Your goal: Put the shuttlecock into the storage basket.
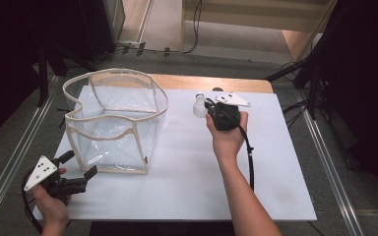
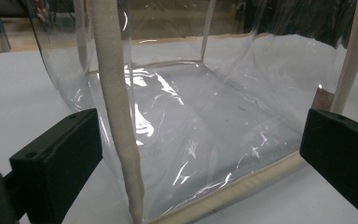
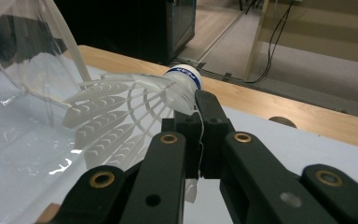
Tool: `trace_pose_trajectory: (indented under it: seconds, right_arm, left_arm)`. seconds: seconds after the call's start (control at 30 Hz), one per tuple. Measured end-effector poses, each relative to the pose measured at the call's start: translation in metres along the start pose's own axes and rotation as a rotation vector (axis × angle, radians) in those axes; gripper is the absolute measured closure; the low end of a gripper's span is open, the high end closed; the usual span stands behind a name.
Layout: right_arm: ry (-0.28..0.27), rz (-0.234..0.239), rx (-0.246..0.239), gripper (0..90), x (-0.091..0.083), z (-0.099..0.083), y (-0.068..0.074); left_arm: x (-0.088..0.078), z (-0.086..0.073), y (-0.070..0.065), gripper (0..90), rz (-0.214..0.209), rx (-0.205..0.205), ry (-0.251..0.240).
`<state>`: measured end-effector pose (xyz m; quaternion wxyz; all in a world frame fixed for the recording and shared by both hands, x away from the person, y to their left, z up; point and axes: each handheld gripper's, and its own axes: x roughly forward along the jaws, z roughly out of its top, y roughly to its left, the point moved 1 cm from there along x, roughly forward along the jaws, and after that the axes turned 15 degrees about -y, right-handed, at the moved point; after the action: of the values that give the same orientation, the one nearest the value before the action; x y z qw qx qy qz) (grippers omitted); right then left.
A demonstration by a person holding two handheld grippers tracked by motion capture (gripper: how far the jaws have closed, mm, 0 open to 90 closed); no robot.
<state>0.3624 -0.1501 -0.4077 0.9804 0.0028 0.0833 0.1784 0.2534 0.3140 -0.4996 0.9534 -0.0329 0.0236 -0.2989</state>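
A clear plastic bag (image 1: 113, 123) with beige cloth edging stands open-topped on the left half of the white tabletop (image 1: 187, 187). My left gripper (image 1: 82, 163) sits low at the bag's near-left corner, jaws wide open. In the left gripper view, the left gripper (image 2: 200, 140) frames the bag's beige corner strip (image 2: 116, 93) without touching it. My right gripper (image 1: 207, 105) is raised to the right of the bag and is shut on a white shuttlecock (image 1: 199, 104). In the right gripper view, the right gripper (image 3: 196, 112) pinches the shuttlecock (image 3: 121, 116) near its blue-banded cork, skirt pointing toward the bag (image 3: 23, 42).
The white tabletop lies on a wooden table whose bare edge (image 1: 211, 82) shows at the back. Dark stand legs (image 1: 305, 73) and cables stand on the floor to the right. A metal rail (image 1: 10, 162) runs along the left side.
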Motion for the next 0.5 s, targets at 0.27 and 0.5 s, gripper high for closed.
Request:
trace_pose_trajectory:
  seconds: [0.27,0.5]
  right_arm:
    - [-0.015,0.018,0.007,86.4,0.002,0.009,0.009]
    - [-0.029,0.032,0.003,86.5,0.002,0.019,0.014]
  left_arm:
    - [0.000,0.000,0.000,0.0,-0.001,0.002,0.002]
    - [0.000,0.000,0.000,0.0,-0.002,0.002,0.002]
